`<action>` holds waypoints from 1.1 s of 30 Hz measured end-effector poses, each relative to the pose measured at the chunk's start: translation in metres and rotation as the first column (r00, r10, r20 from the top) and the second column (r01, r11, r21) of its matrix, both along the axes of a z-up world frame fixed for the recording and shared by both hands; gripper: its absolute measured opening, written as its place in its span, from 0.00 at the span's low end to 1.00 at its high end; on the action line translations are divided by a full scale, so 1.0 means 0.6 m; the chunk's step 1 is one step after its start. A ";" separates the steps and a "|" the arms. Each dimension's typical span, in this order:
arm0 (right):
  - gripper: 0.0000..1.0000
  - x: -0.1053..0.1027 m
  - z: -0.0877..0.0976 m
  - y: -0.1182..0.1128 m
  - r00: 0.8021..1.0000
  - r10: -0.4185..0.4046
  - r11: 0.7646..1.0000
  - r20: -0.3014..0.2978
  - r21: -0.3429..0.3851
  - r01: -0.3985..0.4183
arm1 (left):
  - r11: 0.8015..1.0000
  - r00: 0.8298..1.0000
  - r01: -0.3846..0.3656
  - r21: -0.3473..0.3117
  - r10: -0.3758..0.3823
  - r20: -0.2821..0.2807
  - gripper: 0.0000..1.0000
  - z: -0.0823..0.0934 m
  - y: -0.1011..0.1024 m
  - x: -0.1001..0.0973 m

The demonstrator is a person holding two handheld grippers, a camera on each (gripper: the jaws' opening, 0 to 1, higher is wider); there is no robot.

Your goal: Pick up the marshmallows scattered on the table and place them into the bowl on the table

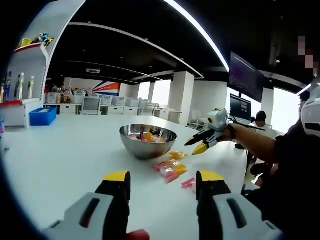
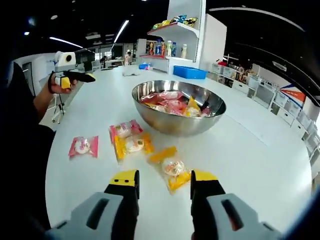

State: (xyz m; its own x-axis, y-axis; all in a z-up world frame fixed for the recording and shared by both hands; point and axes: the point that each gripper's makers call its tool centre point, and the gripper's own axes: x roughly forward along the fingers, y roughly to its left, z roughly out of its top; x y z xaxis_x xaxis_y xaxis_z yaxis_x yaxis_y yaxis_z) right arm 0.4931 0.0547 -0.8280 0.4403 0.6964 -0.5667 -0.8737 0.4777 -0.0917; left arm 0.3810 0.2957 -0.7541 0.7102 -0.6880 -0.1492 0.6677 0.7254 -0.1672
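A steel bowl [image 1: 146, 150] [image 2: 175, 125] stands on the white table with several wrapped marshmallows inside. Loose packets lie in front of it: a pink one [image 2: 83, 146] to the left, a pink [image 2: 125, 129] and yellow [image 2: 132, 145] pair, an orange one [image 2: 162, 154], and a yellow-orange one [image 2: 175, 172] just ahead of my right gripper [image 2: 165, 179]. Its jaws are open and hold nothing. My left gripper [image 1: 164, 180] is open and empty too, short of the packets [image 1: 170, 170]. The right gripper [image 1: 199, 145] hovers beside the bowl in the left gripper view. The left gripper [image 2: 75, 76] shows at far left.
A blue bin [image 1: 42, 116] [image 2: 190, 72] sits on the table beyond the bowl, by white shelves [image 2: 175, 35] with bottles and snacks. The table edge [image 2: 55, 165] curves close on the person's side. Desks, monitors [image 1: 241, 107] and seated people are further off.
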 end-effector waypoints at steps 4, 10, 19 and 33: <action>0.41 0.008 -0.003 0.008 0.999 0.033 0.999 -0.012 -0.017 -0.033 | 1.000 1.000 0.004 0.000 -0.004 -0.003 0.53 -0.001 -0.003 0.002; 0.41 0.027 -0.004 0.020 0.996 0.090 0.994 -0.012 -0.068 -0.090 | 1.000 1.000 0.011 0.002 -0.011 -0.006 0.53 -0.001 -0.008 0.005; 0.39 0.034 -0.025 0.034 0.982 0.187 0.965 -0.003 -0.188 -0.184 | 1.000 1.000 0.006 -0.001 -0.006 -0.013 0.53 -0.006 -0.006 0.006; 0.33 0.022 -0.040 0.053 0.972 0.233 0.949 -0.038 -0.211 -0.236 | 1.000 1.000 -0.002 -0.013 0.002 -0.016 0.52 -0.008 0.005 0.004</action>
